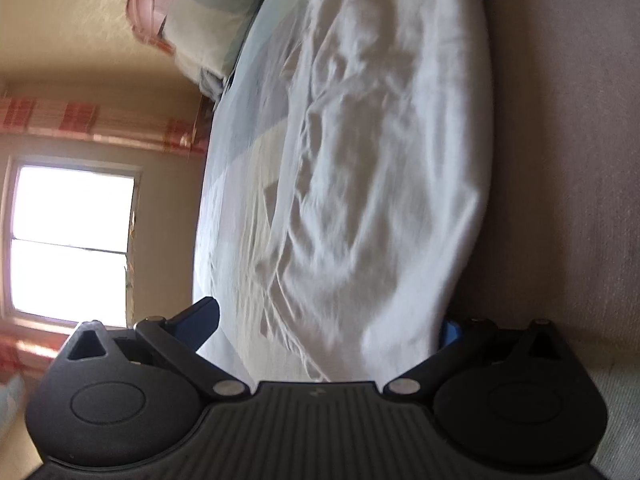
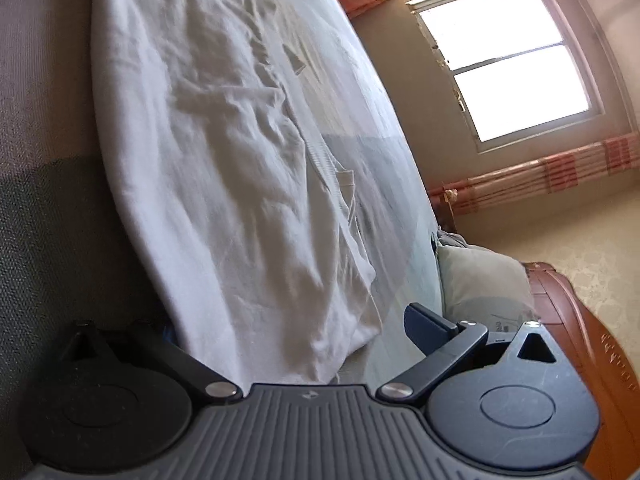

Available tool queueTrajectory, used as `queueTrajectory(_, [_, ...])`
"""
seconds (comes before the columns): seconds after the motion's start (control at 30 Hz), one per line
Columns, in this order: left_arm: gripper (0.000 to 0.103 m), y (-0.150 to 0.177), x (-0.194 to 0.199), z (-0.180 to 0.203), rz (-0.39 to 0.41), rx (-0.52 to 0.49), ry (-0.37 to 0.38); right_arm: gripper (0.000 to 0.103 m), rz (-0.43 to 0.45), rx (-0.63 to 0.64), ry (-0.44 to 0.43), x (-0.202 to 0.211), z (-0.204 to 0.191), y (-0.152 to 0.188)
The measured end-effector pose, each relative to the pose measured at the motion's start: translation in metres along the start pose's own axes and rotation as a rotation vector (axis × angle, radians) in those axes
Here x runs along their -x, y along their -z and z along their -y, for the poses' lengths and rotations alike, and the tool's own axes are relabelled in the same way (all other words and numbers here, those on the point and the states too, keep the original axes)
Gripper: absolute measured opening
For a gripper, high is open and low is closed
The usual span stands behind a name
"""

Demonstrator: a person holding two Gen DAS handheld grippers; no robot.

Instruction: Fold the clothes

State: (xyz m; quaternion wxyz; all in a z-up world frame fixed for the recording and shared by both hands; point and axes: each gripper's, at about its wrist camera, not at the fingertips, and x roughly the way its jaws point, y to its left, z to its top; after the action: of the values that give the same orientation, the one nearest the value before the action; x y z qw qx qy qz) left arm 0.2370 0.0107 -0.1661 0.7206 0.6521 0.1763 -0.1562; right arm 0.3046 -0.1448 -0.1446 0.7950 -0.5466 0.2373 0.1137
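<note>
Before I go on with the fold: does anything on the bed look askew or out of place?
Nothing damaged or spilled. The white garment is heavily wrinkled and bunched along its inner edge, not flat on the bed sheet. Both the left gripper and right gripper stand wide open at its ends.

One crumpled white cotton garment (image 1: 360,168) (image 2: 224,168) lies spread on one bed with a pale blue-grey sheet (image 1: 236,184) (image 2: 372,168). One pale green-and-cream pillow (image 1: 212,24) (image 2: 476,280) sits at the bed's end, against one reddish-brown wooden headboard (image 1: 148,12) (image 2: 580,320). One bright two-pane window (image 1: 72,240) (image 2: 508,60) shows in the wall, and two bands of red-and-cream checked patterning (image 1: 92,120) (image 2: 552,176) run beside it, one on each side. Two black two-finger grippers (image 1: 324,328) (image 2: 296,332) appear, one per view.
</note>
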Motion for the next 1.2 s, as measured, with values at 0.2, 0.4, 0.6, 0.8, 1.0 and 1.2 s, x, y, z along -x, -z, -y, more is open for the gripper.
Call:
queueTrajectory(0.2, [0.101,-0.01,-0.003,0.009,0.023,-0.112,-0.019,0.103,0.012,0.071,0.01,0.003,-0.011,-0.007])
queueTrajectory(0.4, [0.102,-0.008,-0.011,0.003,0.016,-0.104,-0.02,0.103,-0.003,0.087,-0.009,-0.01,0.006,-0.002])
queueTrajectory(0.6, [0.088,-0.008,-0.013,0.008,0.033,-0.115,0.007,0.087,0.035,0.161,0.011,-0.004,-0.014,0.003])
queueTrajectory(0.8, [0.036,-0.009,-0.011,0.019,0.035,-0.093,0.041,0.043,0.038,0.19,-0.011,0.007,-0.038,0.011])
queueTrajectory(1.0, [0.0,-0.01,-0.015,0.039,0.027,-0.117,0.021,0.01,0.026,0.228,0.012,0.012,-0.066,0.014])
queueTrajectory(1.2, [0.011,-0.005,-0.02,0.03,-0.004,-0.148,0.019,0.01,0.02,0.234,0.01,0.013,-0.067,0.016])
